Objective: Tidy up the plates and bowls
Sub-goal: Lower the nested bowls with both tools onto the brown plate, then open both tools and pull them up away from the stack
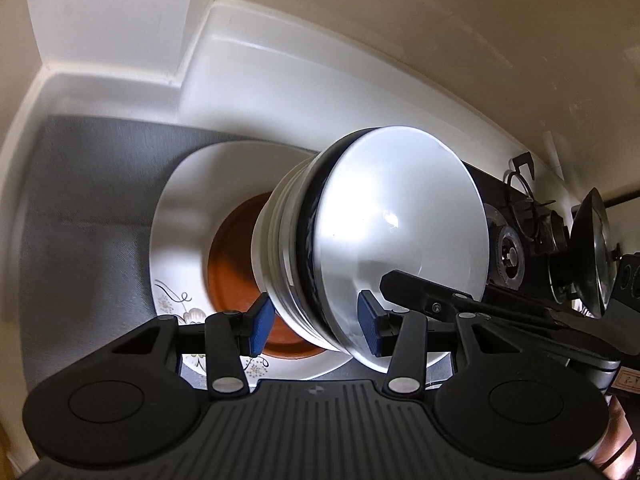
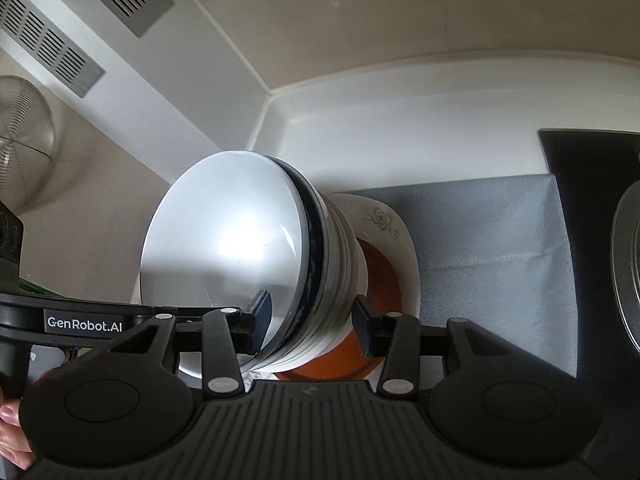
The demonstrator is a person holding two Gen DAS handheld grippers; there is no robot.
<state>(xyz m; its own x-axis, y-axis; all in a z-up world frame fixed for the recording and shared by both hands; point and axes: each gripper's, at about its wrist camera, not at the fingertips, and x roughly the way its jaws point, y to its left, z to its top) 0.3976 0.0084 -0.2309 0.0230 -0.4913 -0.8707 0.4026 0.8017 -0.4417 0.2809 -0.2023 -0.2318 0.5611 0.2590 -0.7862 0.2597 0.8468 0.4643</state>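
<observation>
A stack of nested bowls (image 1: 372, 240), white with one dark-rimmed bowl near the top, stands on an orange plate (image 1: 232, 264) that lies on a large white floral plate (image 1: 180, 216). My left gripper (image 1: 316, 324) is open, its blue pads on either side of the stack's rim, one inside the top bowl. My right gripper (image 2: 314, 324) is open the same way around the stack (image 2: 248, 256) from the opposite side, above the orange plate (image 2: 380, 276) and the floral plate (image 2: 396, 224). The right gripper's finger (image 1: 440, 292) shows in the left wrist view.
The plates rest on a grey mat (image 1: 88, 200) in a white counter corner (image 1: 192, 92). A gas stove (image 1: 516, 240) with a pot lid (image 1: 596, 248) lies to the right. A black surface (image 2: 588, 160), a metal lid (image 2: 628, 264) and a fan (image 2: 20, 136) show in the right wrist view.
</observation>
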